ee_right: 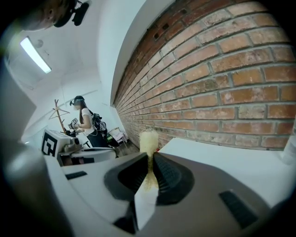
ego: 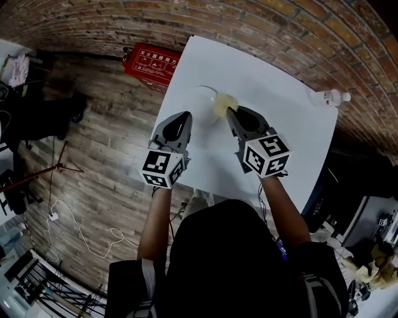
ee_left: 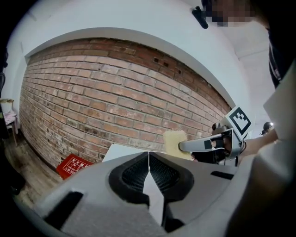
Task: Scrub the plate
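So the person is standing at a white table [ego: 273, 161] pushed up against a brick wall [ego: 186, 18], one gripper in each hand, both held out over the tabletop and angled a bit downward.

The right gripper [ego: 229, 111] is clenched on a pale yellow sponge [ego: 224, 104]. In the right gripper view you can see the sponge [ee_right: 149, 138] squeezed between the two dark ribbed pads, sticking up past the tips of the gripper [ee_right: 150, 159]. From the left gripper view it shows as a flat yellowish slab [ee_left: 174, 142] poking out the front of the right gripper [ee_left: 185, 146].

The left gripper [ego: 186, 114] is squeezed fully closed on nothing. Its own view shows the jaws meeting in a thin line [ee_left: 149, 157], with only bare table beyond them.

The plate [ego: 204, 99] is white on white, so it's pretty hard to spot. It lies flat on the table just ahead of both grippers, roughly between their tips. The sponge sits over its right edge, though I can't tell if it's actually touching. The left gripper is just short of the near rim.

Other stuff: a clear bottle [ego: 329, 97] lies at the far right corner of the table, a red box [ego: 152, 60] is on the wooden floor [ego: 106, 161] by the wall, and another person [ee_right: 84, 119] stands way back in the room.
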`<state>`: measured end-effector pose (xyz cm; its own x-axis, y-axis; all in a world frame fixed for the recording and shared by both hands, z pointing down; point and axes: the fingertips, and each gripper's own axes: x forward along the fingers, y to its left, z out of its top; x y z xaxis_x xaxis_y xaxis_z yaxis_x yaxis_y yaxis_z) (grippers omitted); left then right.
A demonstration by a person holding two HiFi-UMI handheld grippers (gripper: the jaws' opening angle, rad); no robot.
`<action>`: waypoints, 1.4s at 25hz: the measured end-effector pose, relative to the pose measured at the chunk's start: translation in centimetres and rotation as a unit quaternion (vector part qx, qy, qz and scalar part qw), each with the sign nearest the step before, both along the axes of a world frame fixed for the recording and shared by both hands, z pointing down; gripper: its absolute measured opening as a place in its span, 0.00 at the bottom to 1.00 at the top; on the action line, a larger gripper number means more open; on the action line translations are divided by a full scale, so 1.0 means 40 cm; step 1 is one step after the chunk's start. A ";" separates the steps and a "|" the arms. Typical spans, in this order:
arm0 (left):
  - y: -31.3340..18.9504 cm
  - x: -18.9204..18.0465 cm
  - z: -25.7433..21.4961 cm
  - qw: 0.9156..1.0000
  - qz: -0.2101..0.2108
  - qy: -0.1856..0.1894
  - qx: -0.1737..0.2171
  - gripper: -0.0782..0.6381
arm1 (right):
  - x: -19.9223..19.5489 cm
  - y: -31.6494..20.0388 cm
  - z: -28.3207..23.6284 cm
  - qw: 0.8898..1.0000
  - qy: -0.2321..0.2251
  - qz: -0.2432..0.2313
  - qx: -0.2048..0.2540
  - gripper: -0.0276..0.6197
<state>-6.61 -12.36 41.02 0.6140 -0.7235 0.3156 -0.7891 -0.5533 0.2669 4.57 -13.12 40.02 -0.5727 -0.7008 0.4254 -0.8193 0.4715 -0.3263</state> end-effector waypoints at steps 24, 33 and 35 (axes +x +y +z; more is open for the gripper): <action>-0.042 0.041 0.130 0.999 0.038 -0.011 -0.001 0.14 | -0.022 -0.043 0.147 0.998 -0.005 -0.020 -0.057 0.11; -0.037 0.049 0.194 0.996 0.078 -0.032 -0.012 0.14 | -0.023 -0.041 0.191 0.997 -0.006 -0.022 -0.072 0.11; -0.038 0.052 0.200 0.995 0.089 -0.037 -0.009 0.14 | -0.025 -0.044 0.196 0.997 -0.005 -0.023 -0.072 0.11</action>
